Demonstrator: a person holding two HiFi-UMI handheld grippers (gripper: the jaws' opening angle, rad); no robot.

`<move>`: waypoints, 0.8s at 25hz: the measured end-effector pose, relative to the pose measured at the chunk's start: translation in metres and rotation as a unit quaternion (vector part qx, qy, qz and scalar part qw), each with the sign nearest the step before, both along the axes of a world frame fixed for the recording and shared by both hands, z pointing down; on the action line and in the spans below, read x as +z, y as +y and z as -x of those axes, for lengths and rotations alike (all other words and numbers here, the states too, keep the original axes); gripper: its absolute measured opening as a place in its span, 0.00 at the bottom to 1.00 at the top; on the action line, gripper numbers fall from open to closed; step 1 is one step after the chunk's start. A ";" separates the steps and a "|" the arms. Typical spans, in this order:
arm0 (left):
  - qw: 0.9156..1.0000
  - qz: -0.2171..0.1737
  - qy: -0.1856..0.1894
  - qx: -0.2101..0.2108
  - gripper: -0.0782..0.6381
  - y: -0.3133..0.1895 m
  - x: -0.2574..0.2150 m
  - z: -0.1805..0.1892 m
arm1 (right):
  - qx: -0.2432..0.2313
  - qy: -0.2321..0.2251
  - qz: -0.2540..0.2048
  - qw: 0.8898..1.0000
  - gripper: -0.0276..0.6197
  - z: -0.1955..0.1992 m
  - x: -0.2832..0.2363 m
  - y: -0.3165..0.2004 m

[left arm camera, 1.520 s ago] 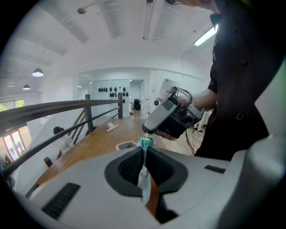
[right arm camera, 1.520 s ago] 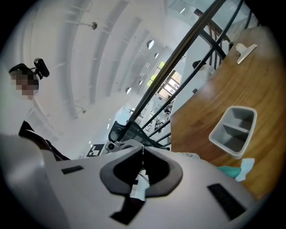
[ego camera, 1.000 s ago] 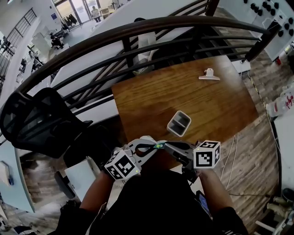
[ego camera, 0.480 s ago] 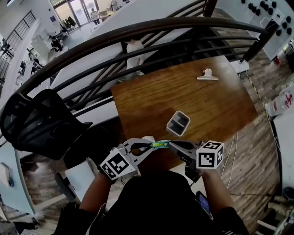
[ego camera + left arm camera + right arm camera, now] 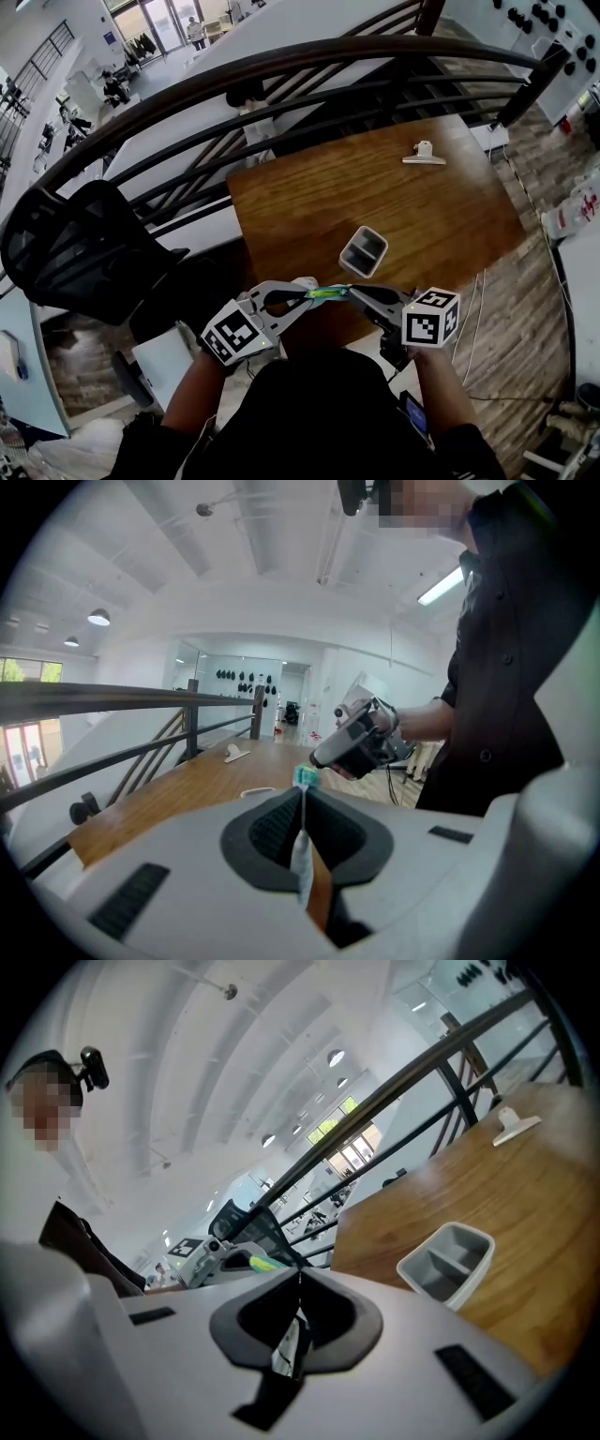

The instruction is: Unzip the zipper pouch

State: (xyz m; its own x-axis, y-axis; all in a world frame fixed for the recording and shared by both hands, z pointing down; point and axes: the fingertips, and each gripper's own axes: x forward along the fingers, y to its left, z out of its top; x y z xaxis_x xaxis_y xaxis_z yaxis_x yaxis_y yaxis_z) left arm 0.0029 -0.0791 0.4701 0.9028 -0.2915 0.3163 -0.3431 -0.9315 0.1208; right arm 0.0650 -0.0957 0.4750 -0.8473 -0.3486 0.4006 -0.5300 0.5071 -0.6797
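A small zipper pouch (image 5: 329, 293) with green, yellow and teal on it hangs in the air over the near edge of the wooden table (image 5: 375, 187), stretched between my two grippers. My left gripper (image 5: 314, 295) is shut on its left end; in the left gripper view a thin pale edge with a teal tip (image 5: 304, 778) sticks out of the shut jaws. My right gripper (image 5: 349, 292) is shut on the other end, where a dark and white strip (image 5: 291, 1335) sits pinched between its pads. The two grippers point at each other, tips close together.
A grey two-compartment tray (image 5: 365, 251) lies on the table just beyond the grippers. A white binder clip (image 5: 424, 153) lies near the far right corner. A dark railing (image 5: 281, 70) runs behind the table and a black chair (image 5: 84, 248) stands at the left.
Both grippers have rolled slightly and their marker cubes have drifted a little apart. The pouch stays gripped between them.
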 end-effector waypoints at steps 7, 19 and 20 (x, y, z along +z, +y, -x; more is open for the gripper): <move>1.000 -0.006 -0.008 0.001 0.13 0.001 0.001 -0.001 | 0.006 0.026 -0.009 1.000 0.04 -0.011 0.004 -0.002; 1.000 0.001 -0.003 -0.003 0.13 0.000 0.000 0.002 | 0.004 0.050 -0.019 0.999 0.04 -0.021 0.008 -0.005; 1.000 0.001 -0.002 -0.004 0.13 -0.001 0.000 0.002 | 0.004 0.058 -0.021 0.998 0.04 -0.022 0.010 -0.006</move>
State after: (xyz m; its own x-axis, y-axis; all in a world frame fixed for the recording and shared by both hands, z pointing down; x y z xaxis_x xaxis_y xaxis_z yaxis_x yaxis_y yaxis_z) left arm 0.0006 -0.0797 0.4705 0.8990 -0.2978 0.3211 -0.3510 -0.9285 0.1216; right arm 0.0871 -0.1015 0.4855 -0.7934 -0.3730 0.4810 -0.6077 0.5290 -0.5923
